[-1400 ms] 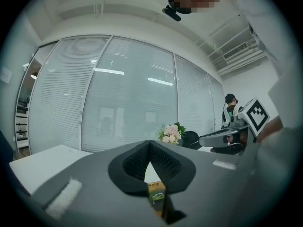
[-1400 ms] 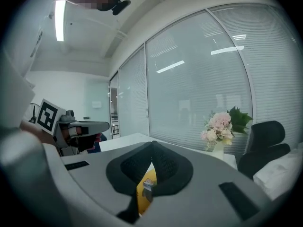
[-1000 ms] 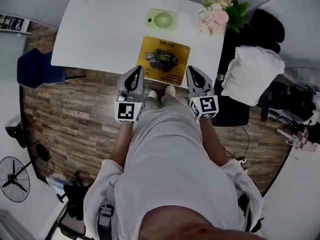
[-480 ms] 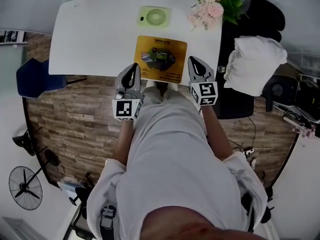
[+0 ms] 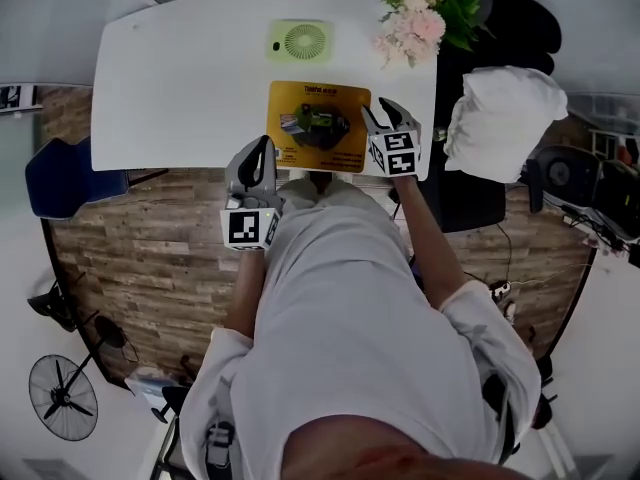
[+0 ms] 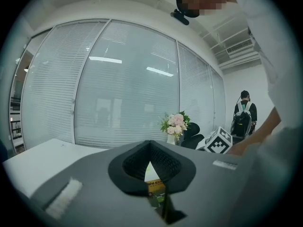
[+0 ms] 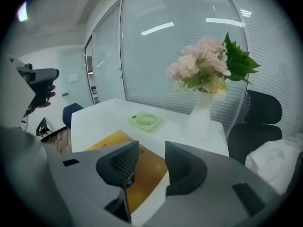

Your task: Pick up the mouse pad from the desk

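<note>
The yellow mouse pad [image 5: 318, 126] with a dark printed picture lies flat at the near edge of the white desk [image 5: 180, 78]. My right gripper [image 5: 381, 116] is tilted down over the pad's right edge. Its jaws are opening, and in the right gripper view the pad [image 7: 147, 171] shows through the gap below them, with nothing between the pads. My left gripper [image 5: 262, 148] hovers at the desk's near edge, just left of the pad, jaws together. A sliver of the pad [image 6: 154, 187] shows under its tips.
A green desk fan [image 5: 300, 41] lies behind the pad. A vase of pink flowers [image 5: 415, 18] stands at the back right corner. A black chair with a white bundle [image 5: 500, 118] is right of the desk, a blue chair [image 5: 60, 173] to the left.
My right gripper has gone forward and down, from in front of the desk to the pad's right edge. My left gripper has moved only slightly.
</note>
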Demonstrator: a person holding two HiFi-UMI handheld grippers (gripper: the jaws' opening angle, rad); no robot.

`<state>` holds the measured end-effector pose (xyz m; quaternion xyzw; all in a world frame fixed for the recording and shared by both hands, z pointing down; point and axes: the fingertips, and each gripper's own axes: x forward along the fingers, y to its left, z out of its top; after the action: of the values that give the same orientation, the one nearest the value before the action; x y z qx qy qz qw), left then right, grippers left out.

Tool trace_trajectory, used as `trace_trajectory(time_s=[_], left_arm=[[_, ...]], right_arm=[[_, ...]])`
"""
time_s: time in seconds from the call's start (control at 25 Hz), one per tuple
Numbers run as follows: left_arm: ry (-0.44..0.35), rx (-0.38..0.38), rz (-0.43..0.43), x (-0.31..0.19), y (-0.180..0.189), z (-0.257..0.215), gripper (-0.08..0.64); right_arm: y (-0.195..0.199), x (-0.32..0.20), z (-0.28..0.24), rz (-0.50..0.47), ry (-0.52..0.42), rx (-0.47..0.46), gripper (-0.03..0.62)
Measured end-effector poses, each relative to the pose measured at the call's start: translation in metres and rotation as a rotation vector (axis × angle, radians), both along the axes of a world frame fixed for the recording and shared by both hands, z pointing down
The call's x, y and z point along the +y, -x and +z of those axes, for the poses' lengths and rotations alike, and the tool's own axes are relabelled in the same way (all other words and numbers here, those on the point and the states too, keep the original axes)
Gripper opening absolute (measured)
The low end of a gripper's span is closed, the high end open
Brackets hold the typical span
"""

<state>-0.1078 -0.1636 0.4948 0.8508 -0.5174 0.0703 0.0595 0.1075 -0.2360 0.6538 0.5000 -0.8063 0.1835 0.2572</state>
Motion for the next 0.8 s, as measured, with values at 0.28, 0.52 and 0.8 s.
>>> trace_trajectory(time_s=[0.28, 0.52, 0.8], left_arm=[[0.010, -0.020, -0.025, 0.000, 0.018, 0.000, -0.014], [0.018, -0.026, -0.054, 0.000, 0.031, 0.001, -0.014], [0.034, -0.032, -0.076, 0.000, 0.041, 0.002, -0.014]], right_arm=[[0.004, -0.029, 0.071, -0.053, 0.167, 0.101, 0.216], [0.000, -0.042, 0.112, -0.098, 0.258, 0.218, 0.210], [-0.001, -0.040, 0.143, -0.131, 0.339, 0.237, 0.166]])
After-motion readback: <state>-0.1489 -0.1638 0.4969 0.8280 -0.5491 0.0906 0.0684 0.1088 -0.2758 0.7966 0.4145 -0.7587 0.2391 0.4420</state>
